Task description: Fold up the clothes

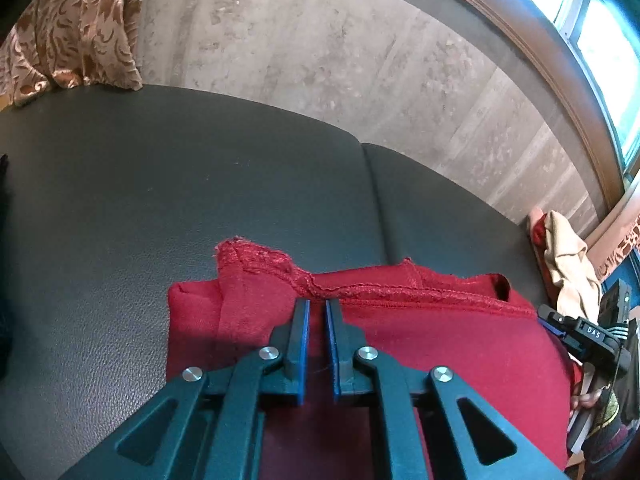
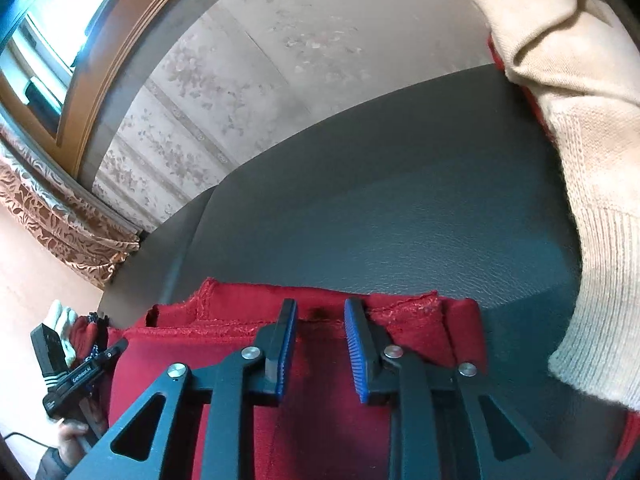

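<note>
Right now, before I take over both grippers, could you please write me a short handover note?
Left gripper: fingers nearly together over the red garment, a slim gap showing, nothing clearly pinched.
Right gripper: open, holding nothing, above the same garment.
The red garment lies partly folded on the dark leather seat, lace hem away from you. A cream sweater lies on the seat to the right.
Left to do: finish the red fold; the sweater looks unfolded.

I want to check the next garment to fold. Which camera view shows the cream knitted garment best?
The right wrist view shows it best: the cream knitted garment fills the right side, with ribbing visible. The left wrist view shows it only small at the right edge, beyond the red garment.
</note>
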The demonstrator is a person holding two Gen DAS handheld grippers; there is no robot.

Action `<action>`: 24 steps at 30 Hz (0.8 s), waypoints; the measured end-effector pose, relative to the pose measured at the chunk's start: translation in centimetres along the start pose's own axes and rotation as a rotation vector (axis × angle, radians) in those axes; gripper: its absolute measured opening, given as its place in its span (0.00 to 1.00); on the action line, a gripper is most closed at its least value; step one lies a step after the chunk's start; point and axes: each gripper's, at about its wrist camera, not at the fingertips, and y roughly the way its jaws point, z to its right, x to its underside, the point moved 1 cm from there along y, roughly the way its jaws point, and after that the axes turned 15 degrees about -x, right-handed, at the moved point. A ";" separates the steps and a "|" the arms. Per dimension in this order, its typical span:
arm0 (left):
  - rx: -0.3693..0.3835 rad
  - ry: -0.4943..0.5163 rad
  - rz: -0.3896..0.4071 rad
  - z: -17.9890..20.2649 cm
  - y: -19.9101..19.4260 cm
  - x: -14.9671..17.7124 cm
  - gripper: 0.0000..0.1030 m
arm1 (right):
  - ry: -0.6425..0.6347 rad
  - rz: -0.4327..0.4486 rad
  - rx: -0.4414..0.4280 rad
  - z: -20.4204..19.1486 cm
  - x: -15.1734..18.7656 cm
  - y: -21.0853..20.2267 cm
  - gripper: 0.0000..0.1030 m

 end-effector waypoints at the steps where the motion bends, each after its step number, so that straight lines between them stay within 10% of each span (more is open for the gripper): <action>1: -0.001 -0.001 -0.013 0.0 0.0 -0.3 0.08 | 0.003 0.002 -0.005 0.0 0.1 -0.2 0.25; 5: -0.047 0.031 0.068 1.6 -3.6 -0.8 0.14 | 0.023 0.026 -0.085 -0.5 0.1 -2.6 0.37; 11: 0.141 0.265 0.103 9.9 -7.5 2.5 0.17 | -0.028 0.084 -0.301 -2.9 1.7 -10.9 0.81; 17: 0.352 0.535 -0.010 21.4 -6.9 7.6 0.17 | -0.021 -0.072 -0.395 -1.6 7.7 -15.0 0.85; 24: 0.382 0.701 -0.060 28.7 -5.3 9.9 0.17 | -0.057 -0.241 -0.476 -1.4 12.6 -15.4 0.86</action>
